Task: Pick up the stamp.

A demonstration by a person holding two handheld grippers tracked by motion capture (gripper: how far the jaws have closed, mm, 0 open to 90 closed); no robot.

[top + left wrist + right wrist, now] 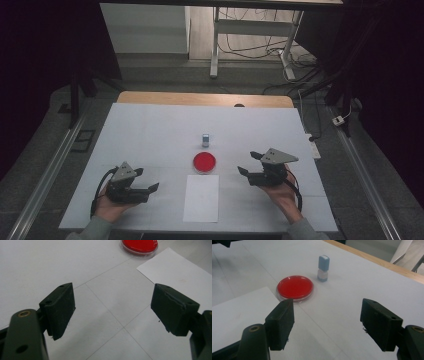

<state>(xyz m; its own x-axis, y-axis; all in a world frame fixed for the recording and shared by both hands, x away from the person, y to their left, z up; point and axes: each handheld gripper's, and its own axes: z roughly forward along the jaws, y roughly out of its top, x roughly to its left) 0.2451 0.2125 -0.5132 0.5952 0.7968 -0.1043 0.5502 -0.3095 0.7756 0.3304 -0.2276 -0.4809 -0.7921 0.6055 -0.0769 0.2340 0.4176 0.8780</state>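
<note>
Poised wide open either side of the white paper sheet (pixel 201 198), left gripper (pixel 148 182) and right gripper (pixel 248 163), with red ink pad (pixel 204 162) and small blue-capped stamp (pixel 205 140) just beyond; best approached squarely, gripping the stamp body upright.

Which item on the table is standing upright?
The small blue-capped stamp, just beyond the red ink pad. The pad and the white paper sheet lie flat.

Open table between both tongs (pixel 148 179) — red dish (pixel 204 162), stamp (pixel 205 140) beyond.
</note>
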